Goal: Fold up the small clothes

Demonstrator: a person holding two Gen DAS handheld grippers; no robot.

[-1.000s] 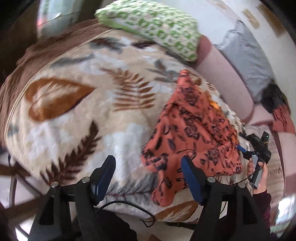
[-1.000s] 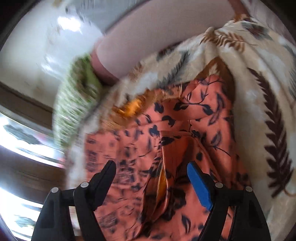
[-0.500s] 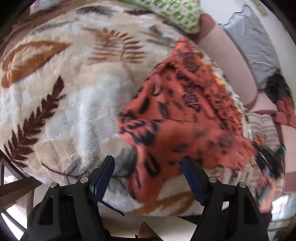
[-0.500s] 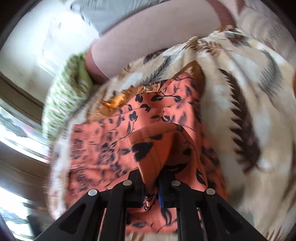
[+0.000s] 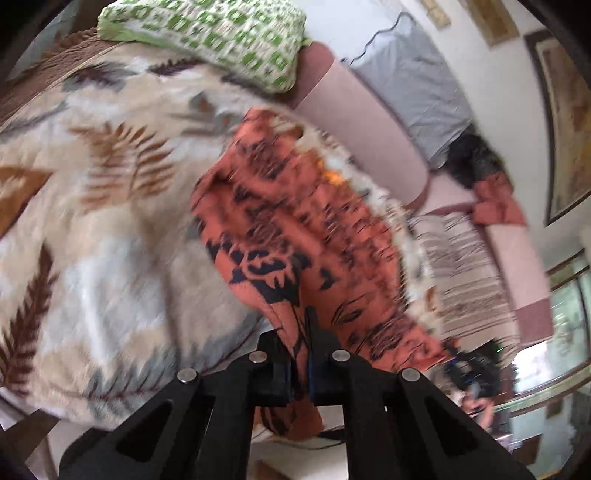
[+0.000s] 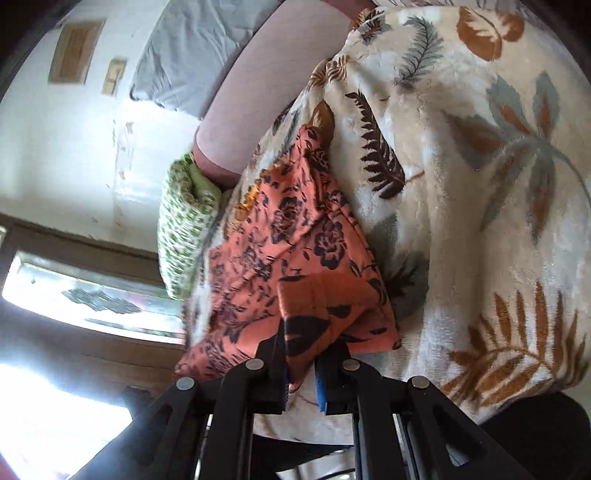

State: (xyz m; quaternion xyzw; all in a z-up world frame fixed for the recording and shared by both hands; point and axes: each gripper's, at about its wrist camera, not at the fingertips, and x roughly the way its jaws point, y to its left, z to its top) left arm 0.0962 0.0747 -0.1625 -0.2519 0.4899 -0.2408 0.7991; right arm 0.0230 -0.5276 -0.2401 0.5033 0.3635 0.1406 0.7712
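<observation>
Cloth is the risk we see: the orange floral garment (image 5: 295, 236) lies on the leaf-print blanket (image 5: 92, 229) of the bed, running from the centre of the left wrist frame down to its bottom edge. Our left claw (image 5: 300, 354) has just been closing and now pinches a thin edge of the garment; our right claw (image 6: 301, 373) is clamped on a folded corner at the lower centre of its frame. Both bites look shallow, so we judge a quick pull could slip the slick fabric out. The plush blanket could drag on the cloth and bunch the fold, and uneven lifting would skew the edges toward the green patterned pillow (image 5: 207, 33).
</observation>
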